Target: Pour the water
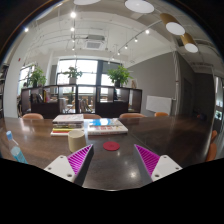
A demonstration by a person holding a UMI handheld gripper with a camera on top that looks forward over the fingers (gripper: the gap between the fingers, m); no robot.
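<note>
My gripper [113, 160] is open and empty above a dark brown table [150, 132]. Its two fingers with magenta pads [80, 157] stand wide apart. A small red round coaster or lid [111, 146] lies on the table just ahead of the fingers, between their lines. A pale cream cup [77, 138] stands ahead and left of the left finger. A clear bottle with a blue cap [14, 146] stands at the far left of the table.
Books and flat papers [88, 124] lie further back on the table. Orange chair backs [131, 116] line the far side. Beyond are large windows, potted plants [118, 75] and a dark shelf. An orange object [213, 146] sits at the far right.
</note>
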